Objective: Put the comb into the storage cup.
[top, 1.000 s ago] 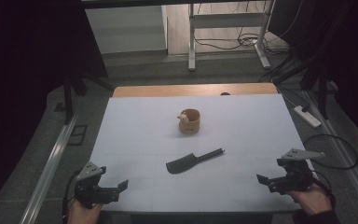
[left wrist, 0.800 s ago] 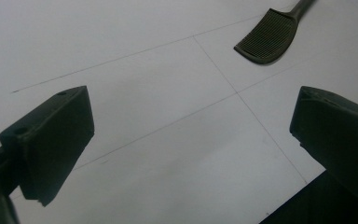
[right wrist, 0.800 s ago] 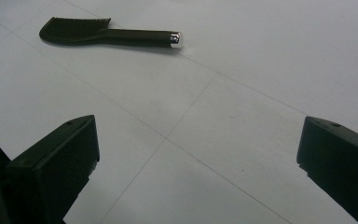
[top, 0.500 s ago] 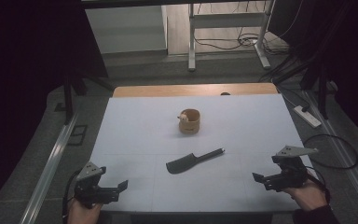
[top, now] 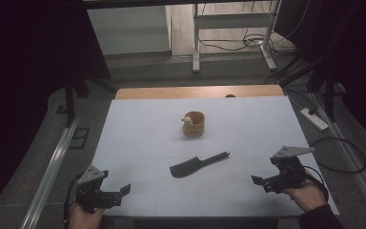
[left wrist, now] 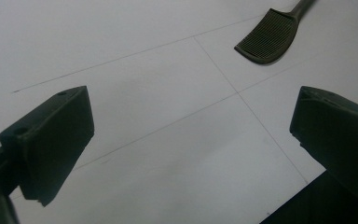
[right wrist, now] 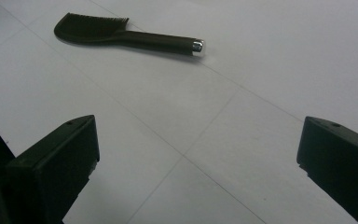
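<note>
A black slotted spatula [top: 196, 165] lies flat near the middle of the white table [top: 138, 138], handle pointing right and away; its head [left wrist: 266, 38] and whole length [right wrist: 121, 33] show in the gripper views. Behind it stands a small wooden cup [top: 193, 123] with a pale thing at its rim. My left gripper [top: 123, 192] rests at the front left corner, open, nothing between its jaws [left wrist: 191, 144]. My right gripper [top: 258, 181] is held at the front right, open and empty [right wrist: 198, 154], pointing toward the spatula.
A wooden strip [top: 171, 92] borders the table's far edge. On the floor are a metal rail [top: 52, 167] at left, a power strip [top: 314, 119] and cables [top: 333, 157] at right, and a white desk frame [top: 228, 28] beyond.
My right gripper has moved left and a little forward, toward the spatula. The left gripper, spatula and cup have stayed put.
</note>
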Action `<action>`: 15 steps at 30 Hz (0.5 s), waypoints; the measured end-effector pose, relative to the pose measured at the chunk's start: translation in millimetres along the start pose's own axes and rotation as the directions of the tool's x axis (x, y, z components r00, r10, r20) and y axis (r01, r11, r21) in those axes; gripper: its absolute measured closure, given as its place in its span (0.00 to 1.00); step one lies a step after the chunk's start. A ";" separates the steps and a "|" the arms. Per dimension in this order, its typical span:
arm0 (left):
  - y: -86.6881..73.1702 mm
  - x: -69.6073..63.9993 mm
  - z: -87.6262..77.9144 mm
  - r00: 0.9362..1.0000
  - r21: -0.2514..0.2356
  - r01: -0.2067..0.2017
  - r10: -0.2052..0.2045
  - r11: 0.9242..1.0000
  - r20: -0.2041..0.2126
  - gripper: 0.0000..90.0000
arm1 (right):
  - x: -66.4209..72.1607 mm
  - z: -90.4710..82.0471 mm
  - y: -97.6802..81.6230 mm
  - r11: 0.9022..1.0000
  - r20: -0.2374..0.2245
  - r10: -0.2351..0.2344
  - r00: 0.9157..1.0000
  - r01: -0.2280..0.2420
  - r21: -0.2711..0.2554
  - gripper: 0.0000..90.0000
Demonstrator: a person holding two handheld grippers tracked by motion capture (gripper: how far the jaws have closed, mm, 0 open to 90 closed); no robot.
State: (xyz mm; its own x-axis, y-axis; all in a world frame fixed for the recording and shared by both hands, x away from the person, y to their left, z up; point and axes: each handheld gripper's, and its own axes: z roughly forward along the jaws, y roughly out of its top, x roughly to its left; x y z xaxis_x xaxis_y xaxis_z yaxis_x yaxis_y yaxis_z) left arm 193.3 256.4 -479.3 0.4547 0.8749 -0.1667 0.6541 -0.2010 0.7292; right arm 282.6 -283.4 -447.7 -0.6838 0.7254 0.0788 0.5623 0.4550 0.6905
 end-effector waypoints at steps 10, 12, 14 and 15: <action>0.8 -0.2 0.9 1.000 0.001 -0.002 0.002 1.000 0.001 0.00 | 2.2 7.3 6.4 1.000 -0.031 -0.007 1.000 0.008 0.009 0.00; 1.0 -0.1 1.0 1.000 0.002 -0.001 0.001 1.000 0.001 0.00 | 2.6 8.1 7.5 1.000 -0.031 -0.011 0.999 0.011 0.013 0.00; 1.1 -0.1 1.1 1.000 0.002 -0.002 0.002 1.000 0.000 0.00 | 2.9 8.4 7.9 1.000 -0.030 -0.010 1.000 0.011 0.014 0.00; 1.2 -0.2 1.3 1.000 0.001 -0.001 0.001 1.000 -0.001 0.00 | 3.0 8.9 8.6 1.000 -0.028 -0.011 1.000 0.011 0.015 0.00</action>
State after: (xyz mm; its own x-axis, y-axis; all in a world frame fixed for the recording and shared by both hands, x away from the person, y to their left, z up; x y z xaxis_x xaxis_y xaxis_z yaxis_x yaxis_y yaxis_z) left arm 194.8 255.5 -479.3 0.4550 0.8750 -0.1653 0.6542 -0.2024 0.7287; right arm 289.5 -272.6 -447.9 -0.7028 0.7055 0.0918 0.5615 0.4708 0.6805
